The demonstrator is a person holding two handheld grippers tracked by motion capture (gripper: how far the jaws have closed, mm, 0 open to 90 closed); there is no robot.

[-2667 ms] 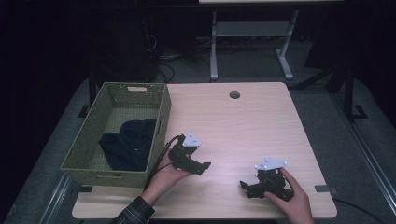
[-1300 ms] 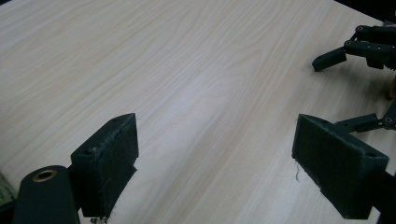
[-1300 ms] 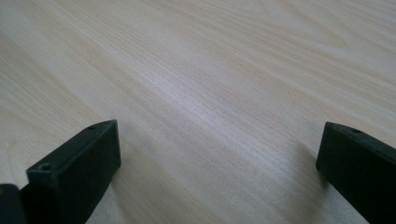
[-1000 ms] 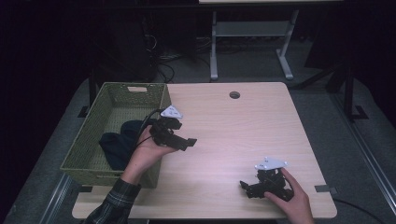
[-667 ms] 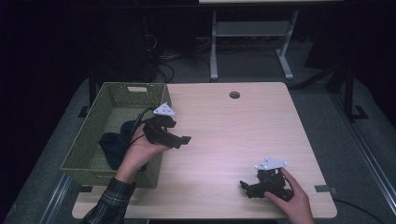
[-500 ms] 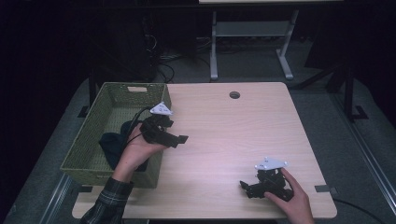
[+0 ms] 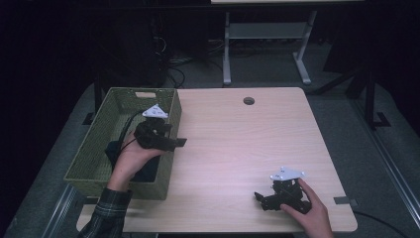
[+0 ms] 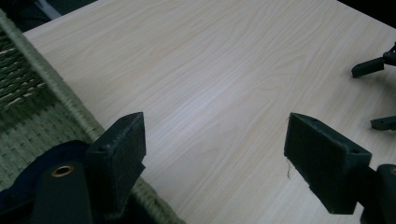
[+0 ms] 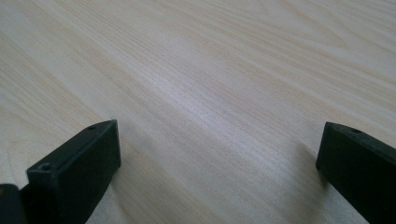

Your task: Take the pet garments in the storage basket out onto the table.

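Note:
My left gripper (image 7: pixel 177 143) hangs over the right rim of the green woven basket (image 7: pixel 94 148), its jaws pointing right across the table. In the left gripper view the left gripper (image 8: pixel 215 140) is open; its jaws have just been closing a little, with nothing between them. Dark blue cloth (image 7: pixel 113 149) lies in the basket, under my hand, and the cloth (image 8: pixel 11 200) shows beside the left jaw. My right gripper (image 7: pixel 258 197) rests on the table near the front right, jaws pointing left. The right gripper (image 9: pixel 219 140) stands open over bare wood.
The light wooden table (image 7: pixel 237 144) has a round cable hole (image 7: pixel 248 100) near its far edge. The basket rim (image 8: pixel 60 100) runs just left of my left jaws. The right gripper's jaw tips (image 8: pixel 369 67) show far off. A metal stand (image 7: pixel 267 34) is behind the table.
My left hand has carried its gripper left and away from the table's front, up over the basket's right rim. The right hand and its gripper have stayed put.

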